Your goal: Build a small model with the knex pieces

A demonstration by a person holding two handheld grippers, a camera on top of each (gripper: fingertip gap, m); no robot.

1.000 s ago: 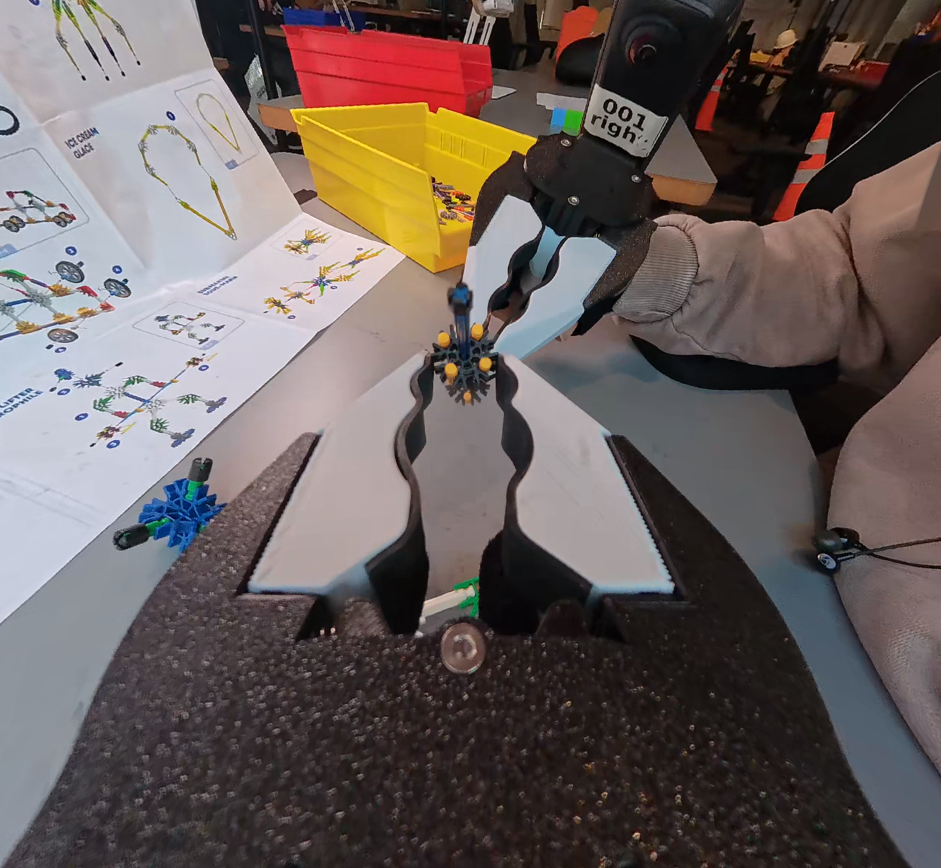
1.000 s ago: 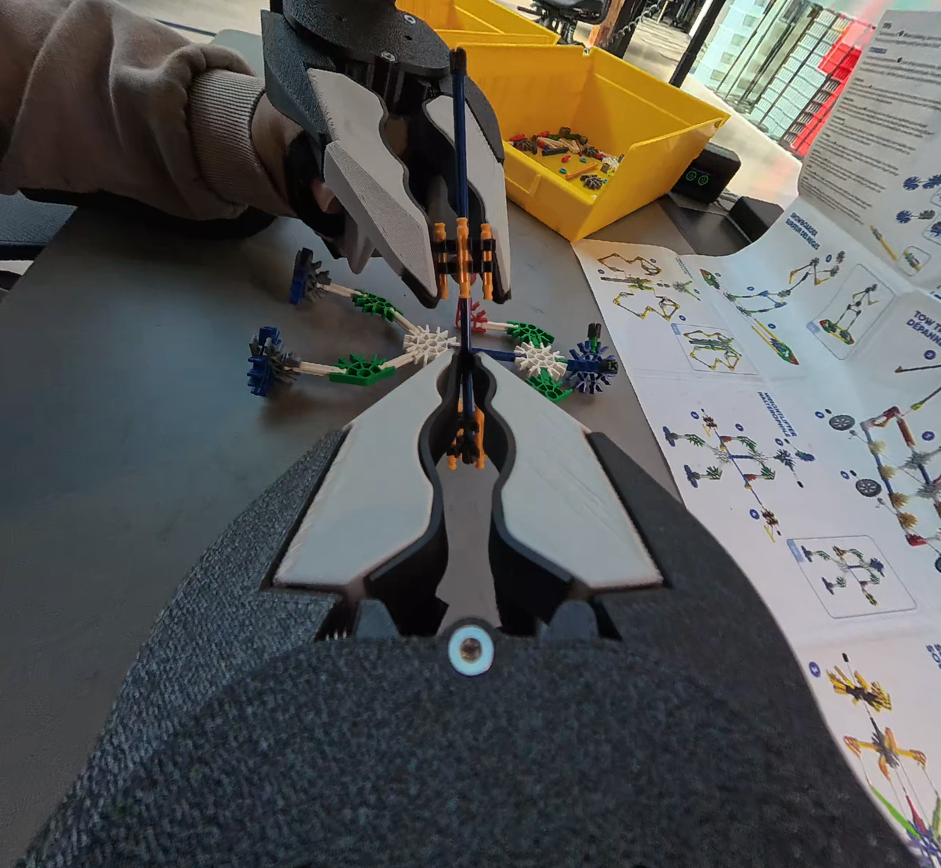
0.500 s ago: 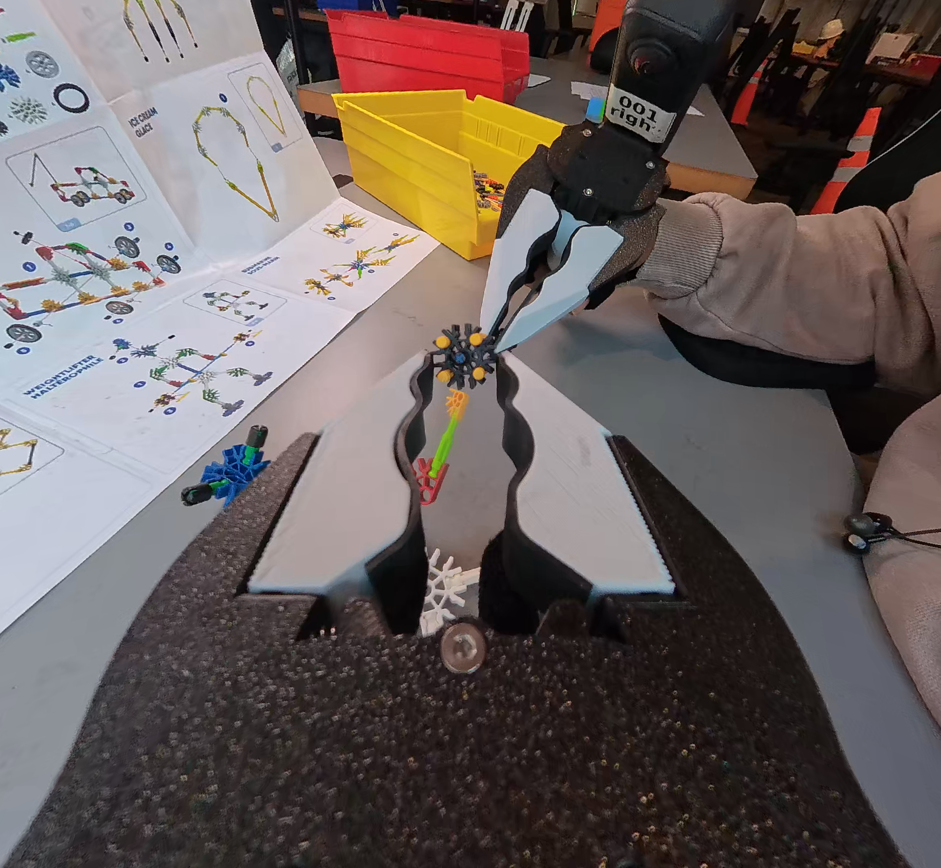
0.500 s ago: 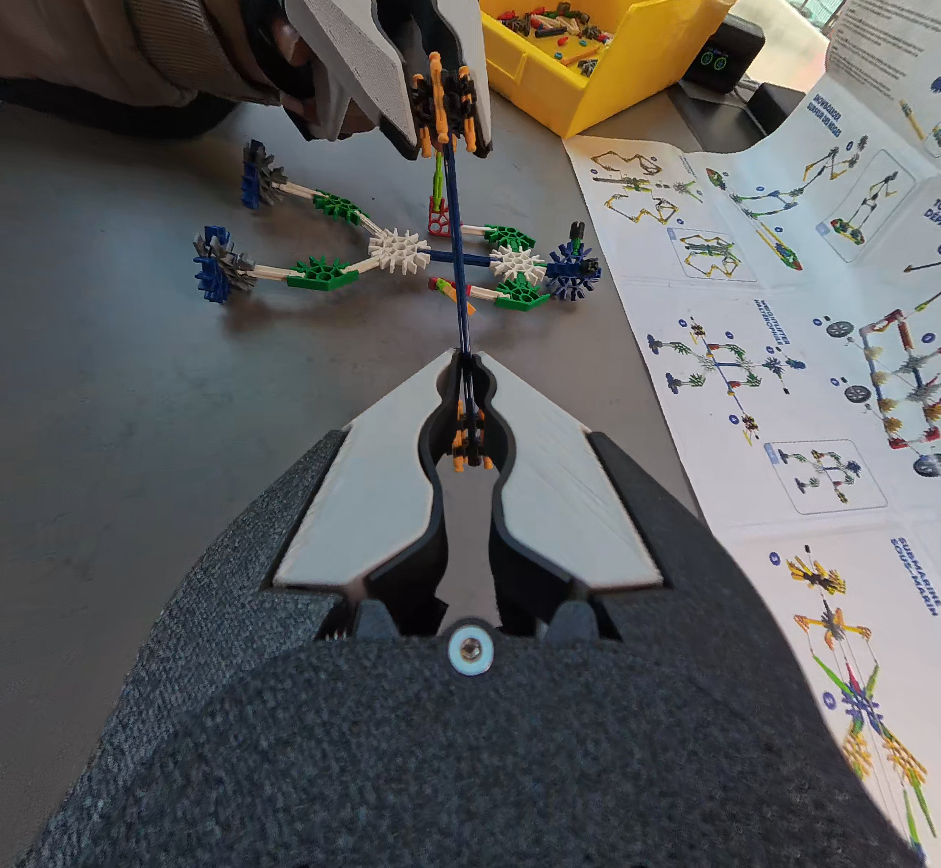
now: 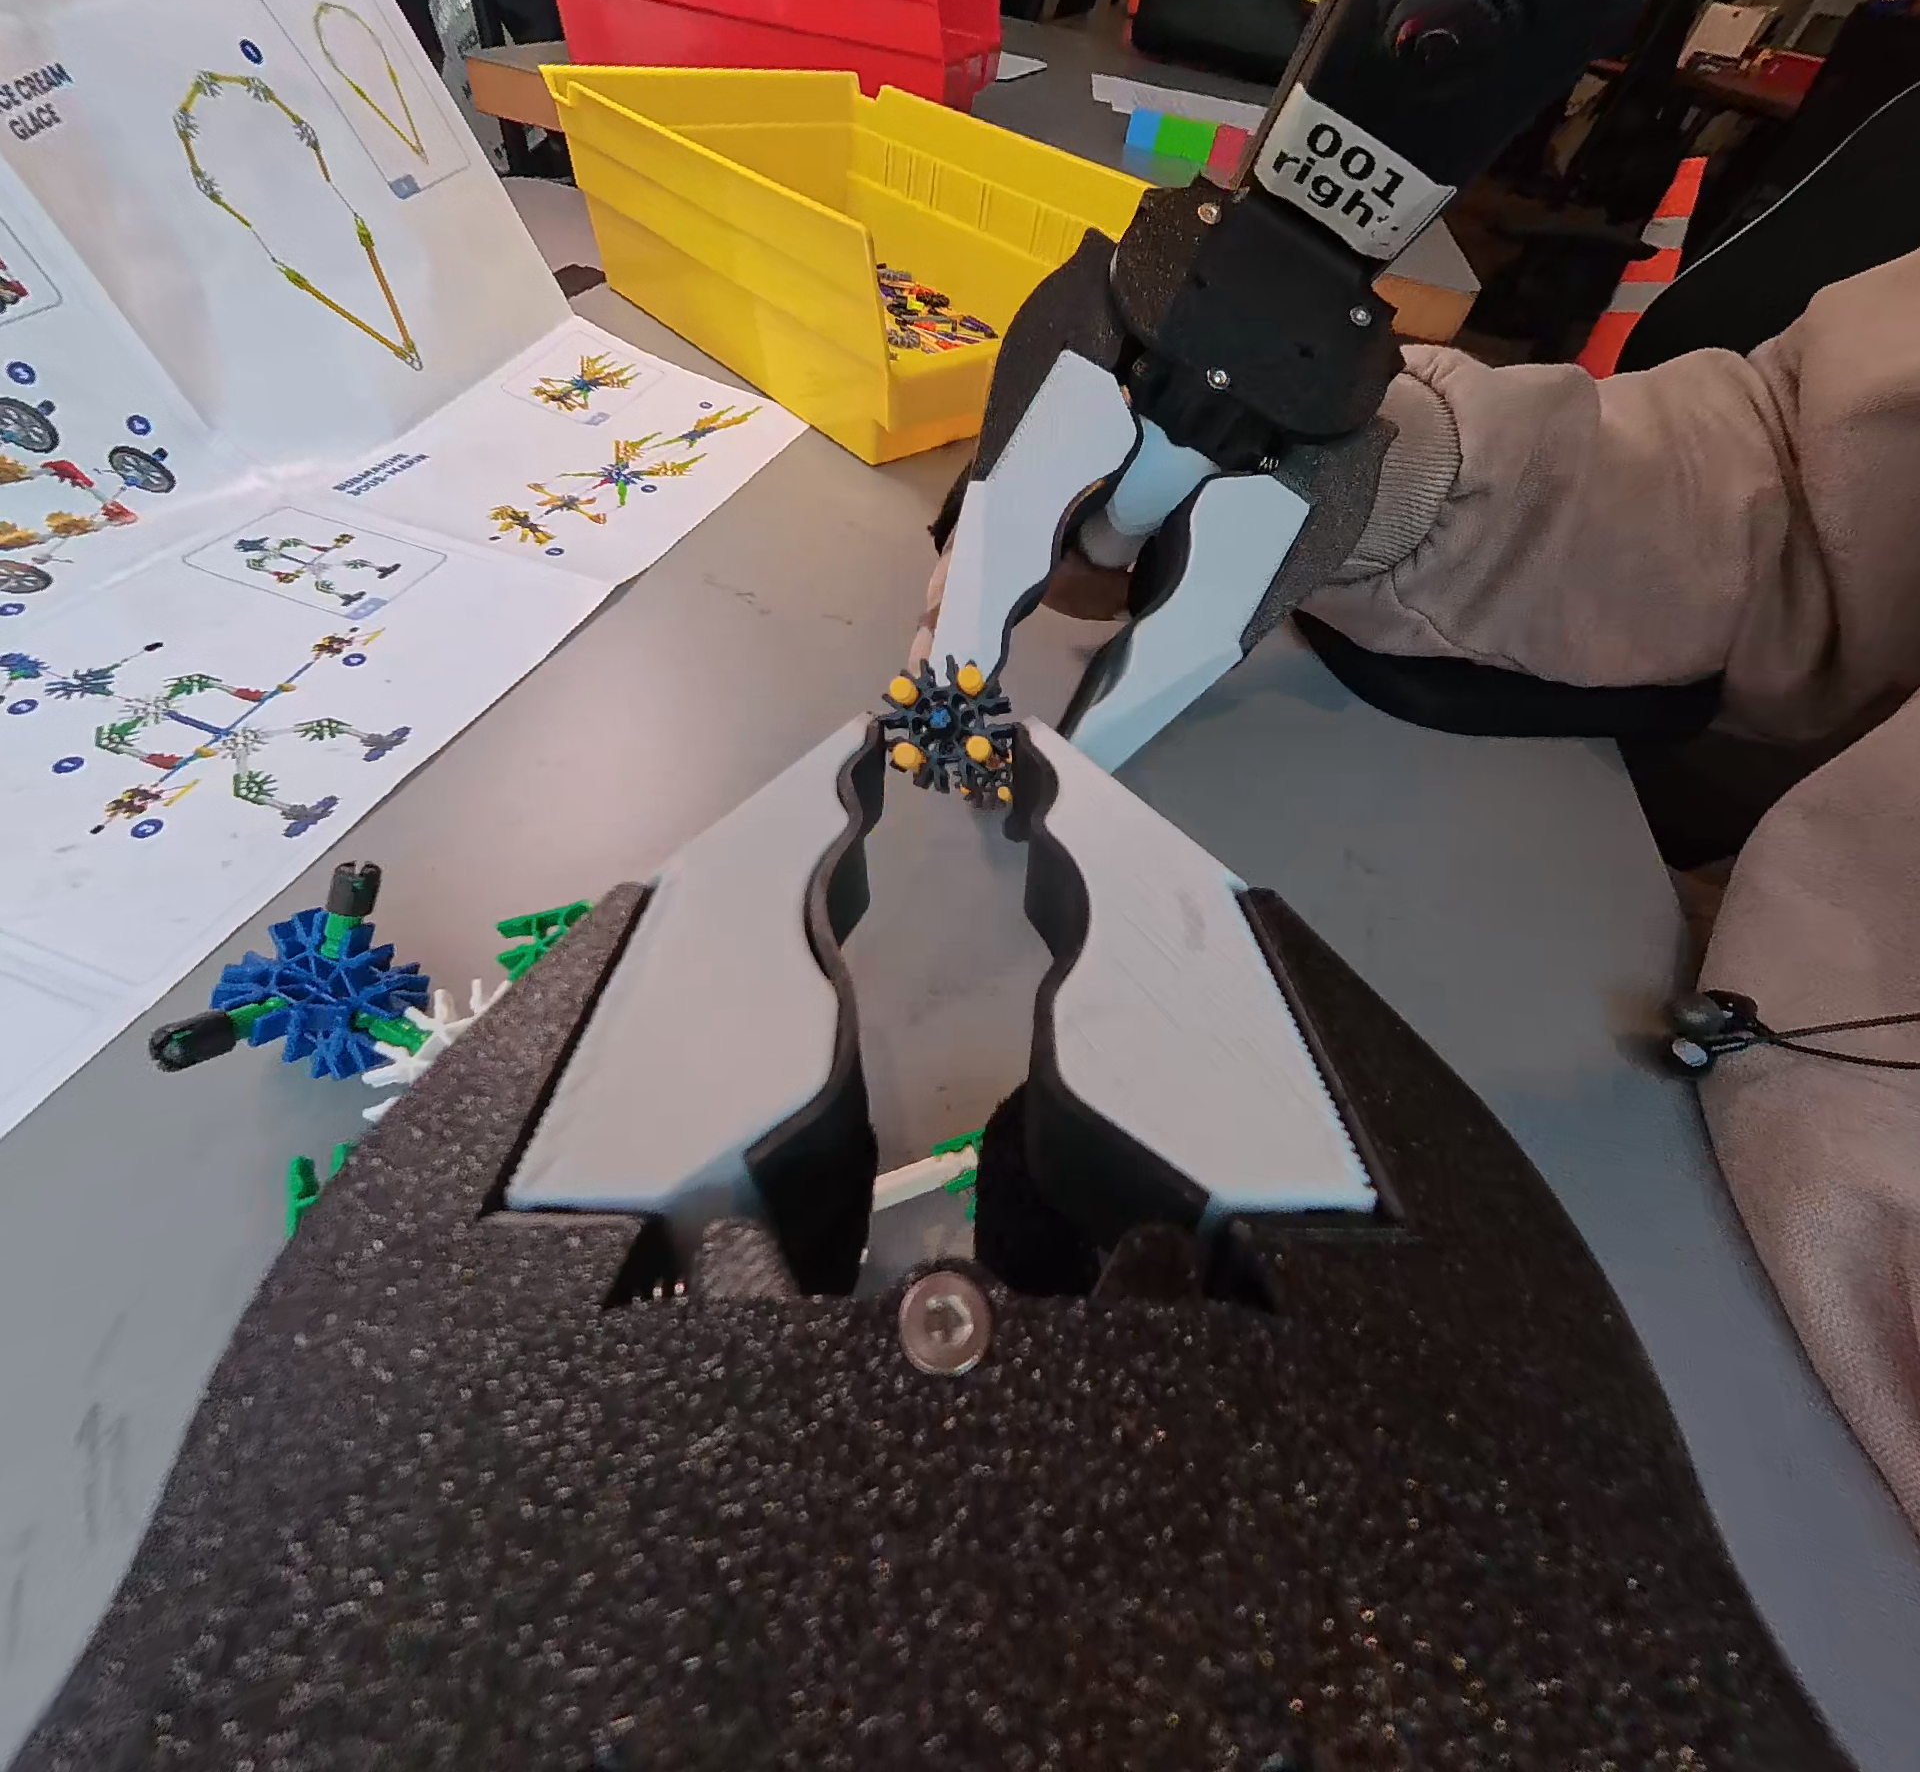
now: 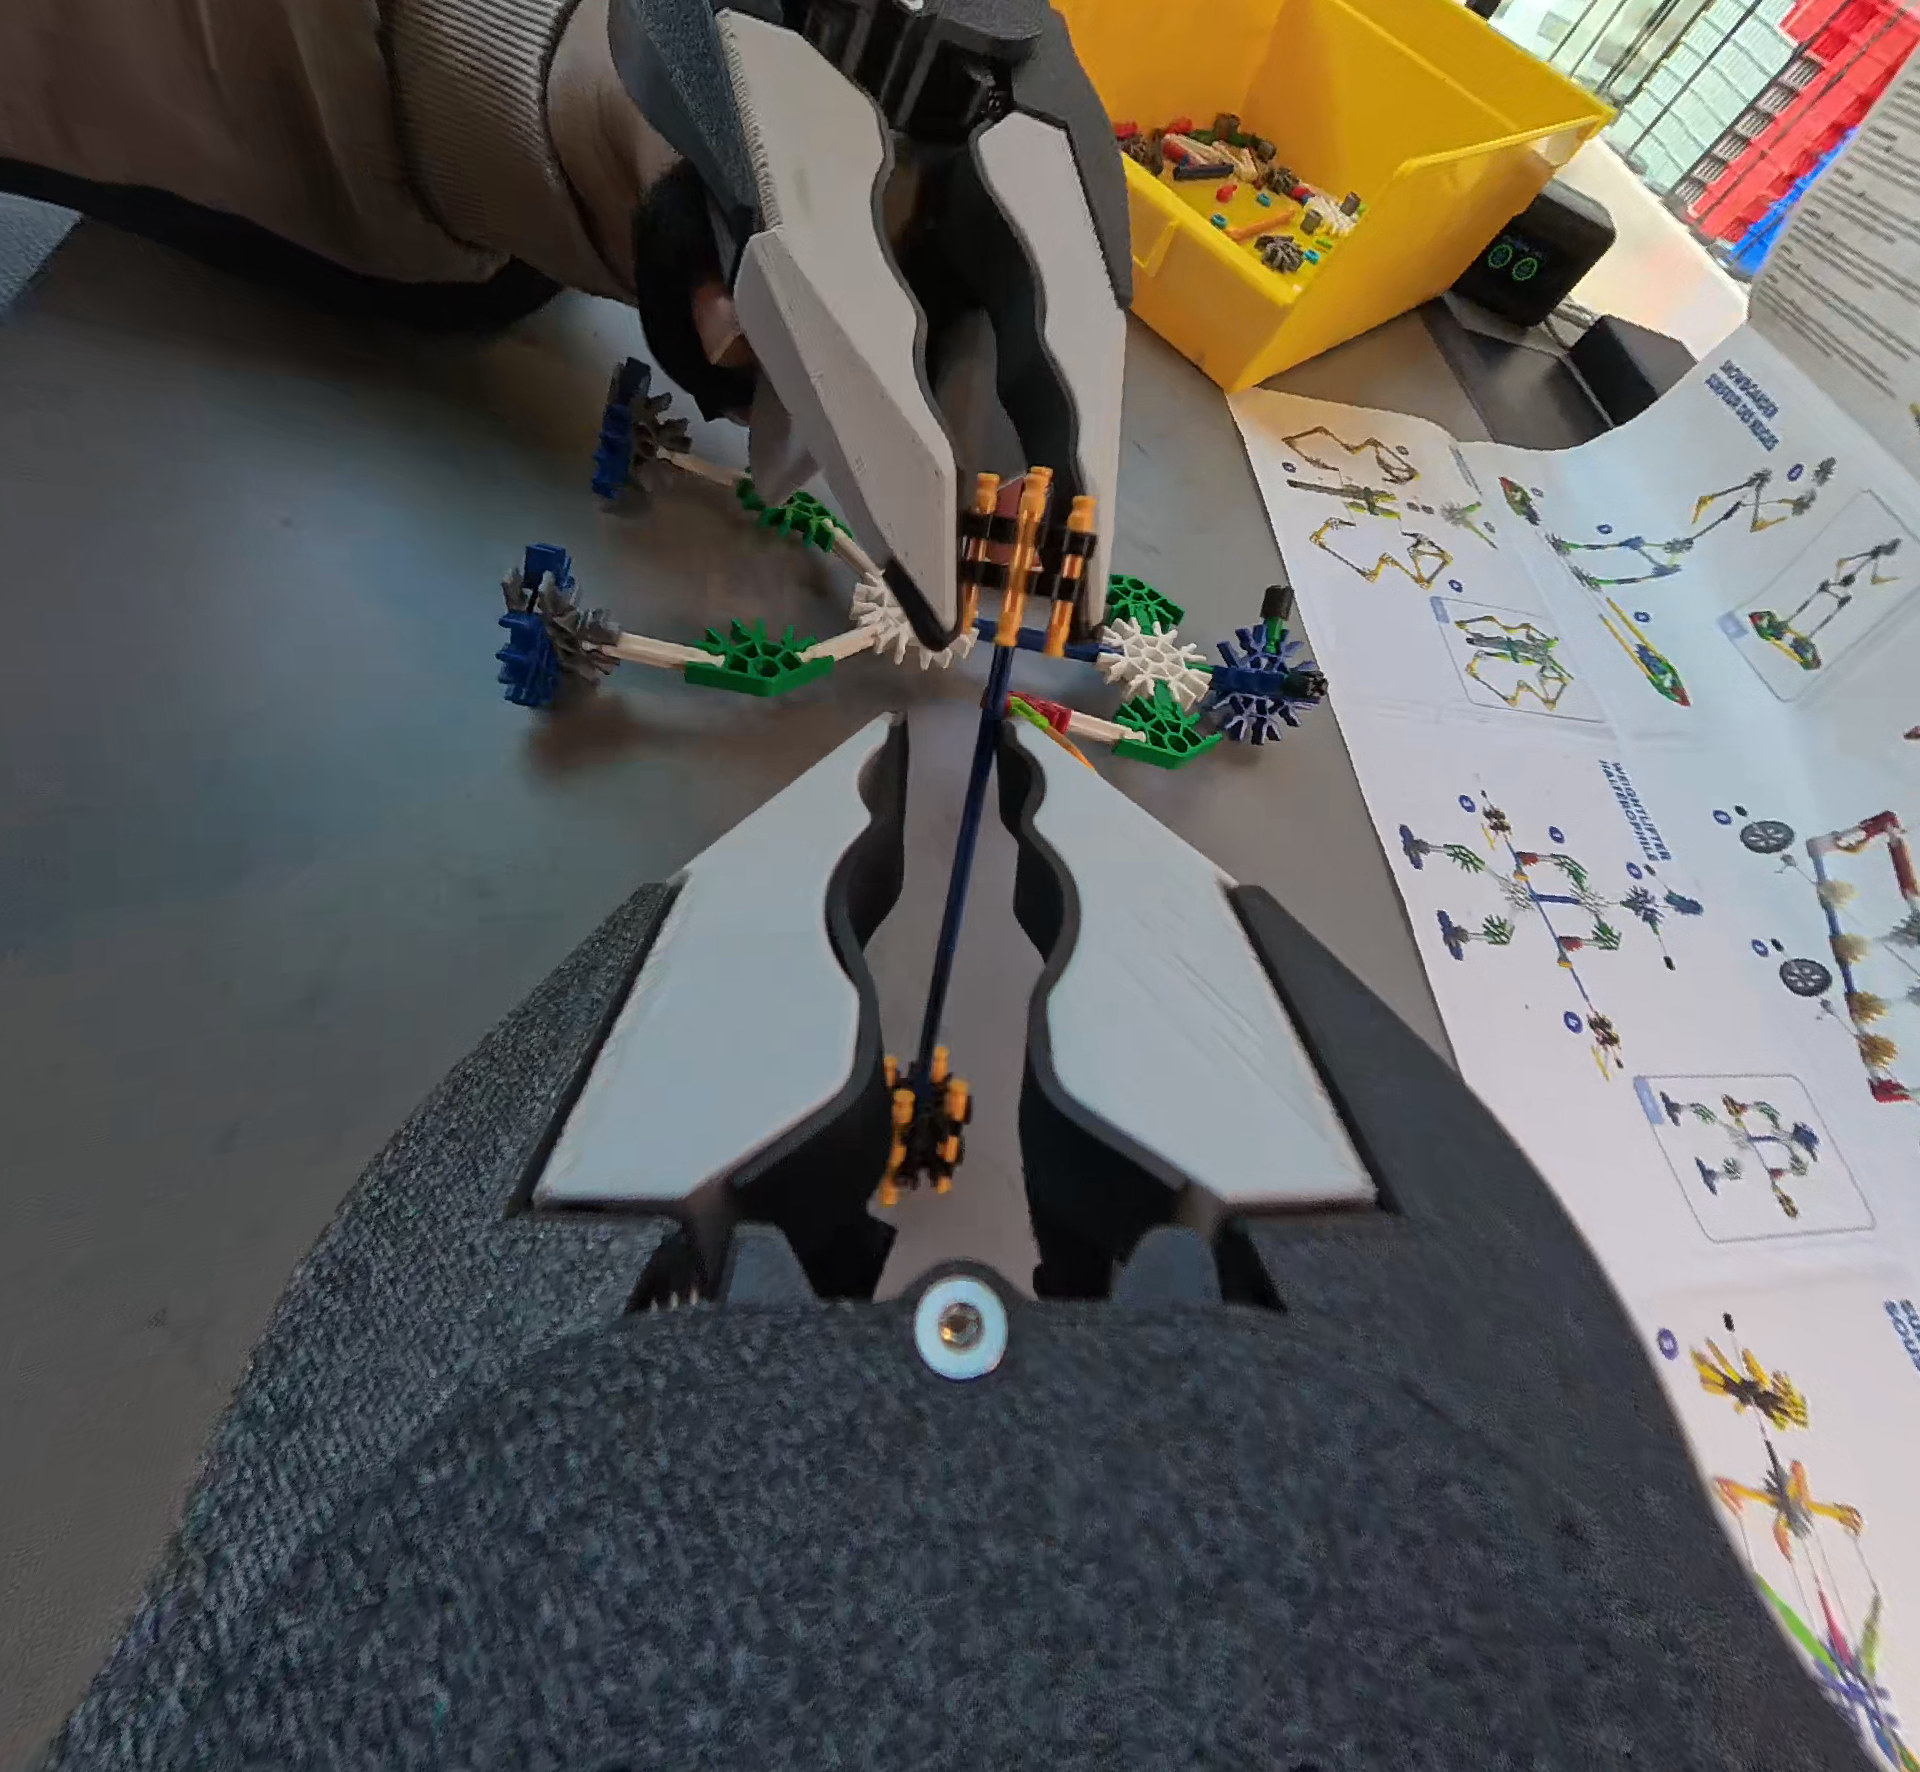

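Grey table (image 6: pixel 260 839): left gripper (image 5: pixel 948 748) clamps black-and-orange connector (image 5: pixel 948 735).

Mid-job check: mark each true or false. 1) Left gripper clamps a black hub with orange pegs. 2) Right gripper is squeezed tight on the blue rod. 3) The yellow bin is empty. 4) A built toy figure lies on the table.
1) True: the left gripper is shut on the black hub.
2) False: the right gripper is open, and the blue rod passes loosely between its fingers.
3) False: the yellow bin holds small parts.
4) True: the toy figure lies on the grey table.
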